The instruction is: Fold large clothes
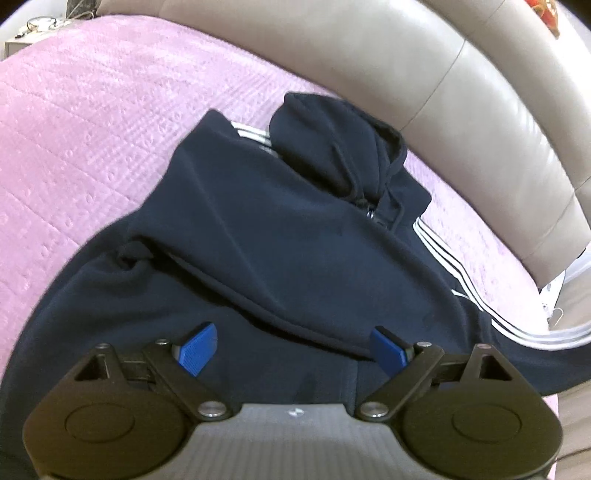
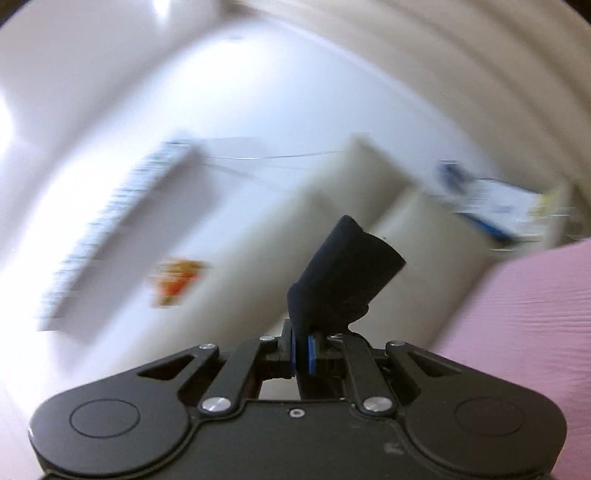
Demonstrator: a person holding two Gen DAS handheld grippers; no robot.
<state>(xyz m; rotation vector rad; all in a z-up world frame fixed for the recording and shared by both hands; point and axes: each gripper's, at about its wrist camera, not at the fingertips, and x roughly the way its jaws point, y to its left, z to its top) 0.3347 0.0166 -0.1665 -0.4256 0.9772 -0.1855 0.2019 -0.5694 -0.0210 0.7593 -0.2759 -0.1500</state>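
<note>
A navy hooded sweatshirt [image 1: 280, 229] with white sleeve stripes [image 1: 461, 280] lies on the pink bedspread [image 1: 85, 122], hood [image 1: 332, 147] toward the headboard. One side is folded over the body. My left gripper [image 1: 291, 347] is open and empty, hovering just above the sweatshirt's lower part, blue pads [image 1: 195, 350] wide apart. In the right wrist view my right gripper [image 2: 302, 352] is shut on a navy cuff [image 2: 343, 273] of the sweatshirt, held up in the air. That view is blurred by motion.
A padded beige headboard [image 1: 424, 74] curves behind the bed. A nightstand with small items [image 1: 33, 33] stands at the far left. In the right wrist view a white wall, a beige headboard [image 2: 424, 240] and the pink bedspread's edge [image 2: 524, 332] show.
</note>
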